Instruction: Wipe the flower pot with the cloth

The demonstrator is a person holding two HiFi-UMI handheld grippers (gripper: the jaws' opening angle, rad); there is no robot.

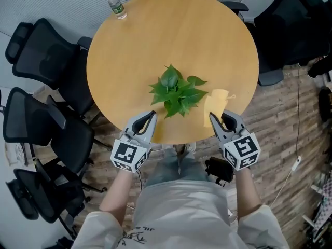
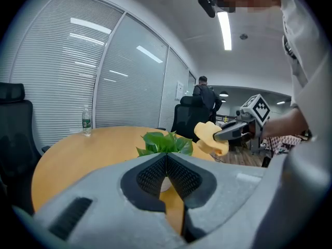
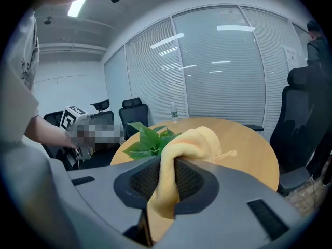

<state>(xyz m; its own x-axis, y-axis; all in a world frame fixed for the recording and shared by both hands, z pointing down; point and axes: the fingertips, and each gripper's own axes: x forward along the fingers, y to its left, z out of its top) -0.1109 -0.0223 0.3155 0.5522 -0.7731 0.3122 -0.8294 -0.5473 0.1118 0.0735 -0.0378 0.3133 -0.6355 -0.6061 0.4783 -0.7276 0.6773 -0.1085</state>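
Here, the round wooden table fills the space ahead of both claws. Its near rim runs just under their tips, and bare tabletop stretches well beyond them to the far edge. Black office chairs crowd the table outward of the left claw, and more stand outward of the right claw. The strip of wood floor on that side is cluttered with a cable.

The person's forearms reach forward side by side. Each hand holds its tool pointed ahead and tilted a little downward towards the table.

The left gripper has its jaws pressed together with nothing between them. The right gripper is clamped on the yellow cloth. The cloth bunches over the jaw tips and spreads forward from them above the table's near edge.

The leafy green plant stands between the two claws and just ahead of them, nearer the left tip's inner side. The cloth is close beside its leaves on the right claw's inner side, and I cannot tell whether they touch. From the head view the leaves cover the flower pot. Only a white sliver of it shows past the closed left jaws.

Each tool carries a marker cube printed with black-and-white square patterns. A water bottle with a green label stands far ahead of the left claw at the table's far rim, and its print is too small to read.
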